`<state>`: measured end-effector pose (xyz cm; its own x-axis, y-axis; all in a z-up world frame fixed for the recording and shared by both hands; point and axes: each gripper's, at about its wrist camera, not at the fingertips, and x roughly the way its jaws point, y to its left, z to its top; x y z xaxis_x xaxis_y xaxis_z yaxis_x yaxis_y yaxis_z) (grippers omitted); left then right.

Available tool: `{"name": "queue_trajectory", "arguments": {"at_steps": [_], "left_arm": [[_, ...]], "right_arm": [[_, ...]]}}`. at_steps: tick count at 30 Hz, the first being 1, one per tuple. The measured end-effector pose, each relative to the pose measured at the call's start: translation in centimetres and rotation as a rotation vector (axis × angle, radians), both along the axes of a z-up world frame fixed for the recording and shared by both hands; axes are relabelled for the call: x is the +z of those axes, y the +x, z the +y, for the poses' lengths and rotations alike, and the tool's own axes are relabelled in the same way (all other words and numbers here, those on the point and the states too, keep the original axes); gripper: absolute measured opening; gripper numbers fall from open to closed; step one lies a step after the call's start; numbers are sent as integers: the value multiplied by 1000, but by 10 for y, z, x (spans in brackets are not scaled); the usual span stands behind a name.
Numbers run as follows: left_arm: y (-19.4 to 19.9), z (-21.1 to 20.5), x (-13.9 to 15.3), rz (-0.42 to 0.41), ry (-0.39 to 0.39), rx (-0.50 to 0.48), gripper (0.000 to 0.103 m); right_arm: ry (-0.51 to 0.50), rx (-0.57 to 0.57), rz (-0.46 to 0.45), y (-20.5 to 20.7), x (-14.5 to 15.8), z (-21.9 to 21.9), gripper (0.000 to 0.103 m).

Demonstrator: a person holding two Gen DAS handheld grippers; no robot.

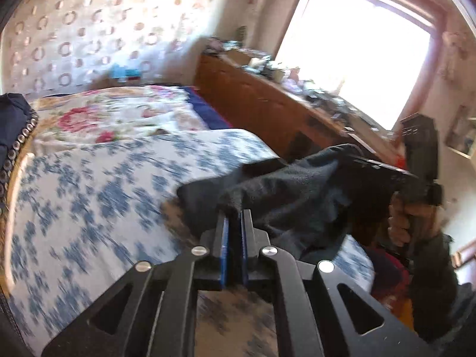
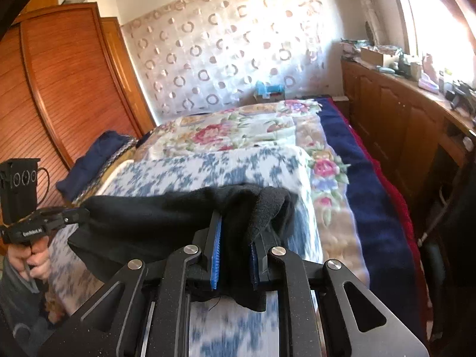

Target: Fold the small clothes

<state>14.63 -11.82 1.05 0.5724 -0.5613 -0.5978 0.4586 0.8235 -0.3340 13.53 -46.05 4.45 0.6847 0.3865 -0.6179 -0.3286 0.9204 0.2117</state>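
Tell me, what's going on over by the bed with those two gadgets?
A person is folding a small dark garment over a bed with a blue-and-white floral cover. Each hand holds a hand-held gripper: the left hand-held gripper is shut on one edge of the cloth, the right hand-held gripper is clamped on a bunched part of the other end. The garment hangs stretched between them, lifted off the bed.

Floral bedspread [image 2: 238, 131], wood wardrobe [image 2: 59, 89], cluttered sideboard [image 2: 401, 113], bright window [image 1: 357, 53]

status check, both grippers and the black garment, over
Left gripper shut on the black garment. Right gripper shut on its other end. Garment stretched between them above the blue floral bedspread. Nothing in the way.
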Motion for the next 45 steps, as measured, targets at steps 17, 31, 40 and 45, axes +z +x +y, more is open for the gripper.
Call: {"name": "queue_trajectory", "arguments": {"at_steps": [17, 31, 40, 45], "left_arm": [[-3, 23, -27, 7, 59, -19, 25], [3, -15, -48, 76, 111, -121, 25], [59, -36, -45, 56, 127, -78, 26], [82, -28, -52, 30, 187, 51, 25]], "right_arm": [[-184, -46, -91, 20, 1, -14, 66], [-189, 116, -5, 29, -45, 6, 72], [-55, 250, 22, 89, -50, 10, 40], [-13, 298, 34, 106, -56, 5, 7]]}}
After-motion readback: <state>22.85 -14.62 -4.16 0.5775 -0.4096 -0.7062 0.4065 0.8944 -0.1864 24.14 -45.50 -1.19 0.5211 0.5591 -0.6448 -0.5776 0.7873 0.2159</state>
